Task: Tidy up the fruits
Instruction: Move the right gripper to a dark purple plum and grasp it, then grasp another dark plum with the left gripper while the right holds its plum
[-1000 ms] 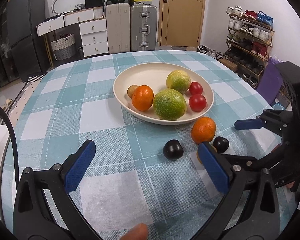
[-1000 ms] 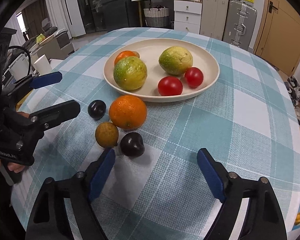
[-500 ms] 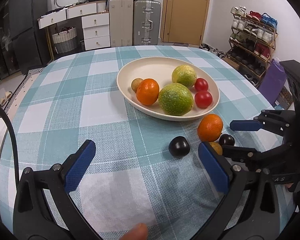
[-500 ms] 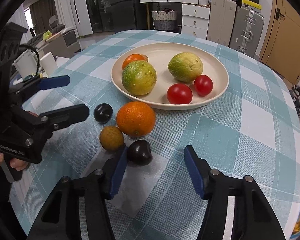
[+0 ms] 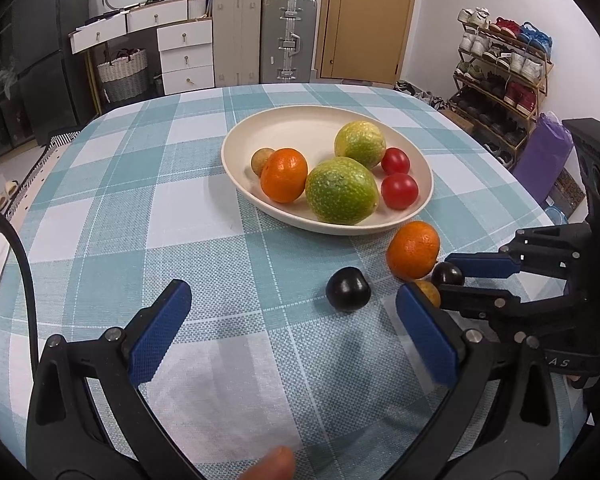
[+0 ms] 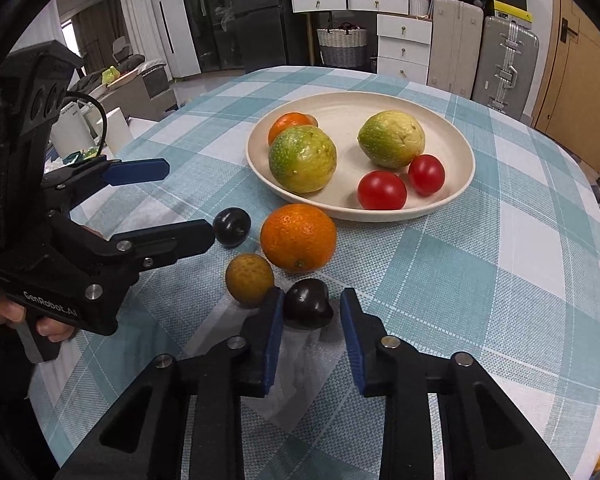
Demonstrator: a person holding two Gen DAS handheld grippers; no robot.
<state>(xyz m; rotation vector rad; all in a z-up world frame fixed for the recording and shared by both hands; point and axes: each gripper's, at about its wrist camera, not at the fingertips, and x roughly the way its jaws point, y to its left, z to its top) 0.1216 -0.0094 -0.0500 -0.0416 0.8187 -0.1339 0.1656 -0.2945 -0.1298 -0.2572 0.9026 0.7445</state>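
Observation:
A cream plate (image 5: 236, 148) holds two green citrus fruits, an orange, two red tomatoes and a small brown fruit. On the checked cloth in front of it lie an orange (image 6: 298, 238), a small yellow-brown fruit (image 6: 249, 278) and two dark plums. My right gripper (image 6: 310, 300) is closing its jaws on the nearer plum (image 6: 306, 304), which sits on the cloth between the blue pads. My left gripper (image 5: 292, 296) stands open above the cloth with nothing between its fingers; the other plum (image 5: 348, 289) lies just beyond its right fingertip.
The round table (image 5: 100, 200) has a teal checked cloth. Its edge runs close on the left and right. Suitcases, white drawers, a basket and a shoe rack stand beyond it. A fingertip (image 5: 272, 466) shows at the bottom of the left wrist view.
The right gripper's jaws have narrowed from wide apart to tight around the nearer dark plum. The left gripper has barely moved and stays open.

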